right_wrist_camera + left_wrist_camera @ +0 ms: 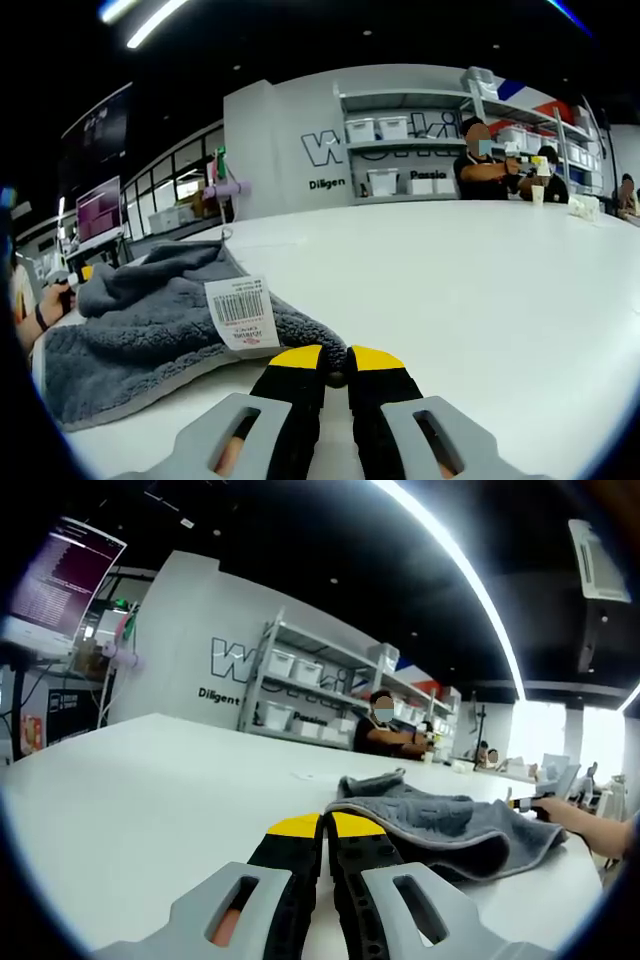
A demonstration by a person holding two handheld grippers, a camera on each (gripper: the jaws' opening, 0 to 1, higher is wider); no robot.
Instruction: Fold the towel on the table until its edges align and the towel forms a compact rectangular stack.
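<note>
White tabletop point(150, 790) ran across the lower half of both views, with grey shelving point(300, 685) holding white bins against a lettered wall behind it, and a seated person point(385, 725) at centre right of the left gripper view. A monitor point(65, 575) glowed at upper left of that view.

The towel point(445, 825), grey and rumpled, lay on the table at lower right of the left gripper view, just beyond the left gripper point(326, 830), whose yellow-tipped jaws were pressed together with nothing between them. A hand point(560, 810) reached in at the right edge, touching the towel's far end.

In the right gripper view the towel point(130, 320) filled the lower left, its barcode tag point(242, 312) facing up. The right gripper point(335, 362) sat at the towel's edge, jaws closed; whether they pinched fabric could not be told.
</note>
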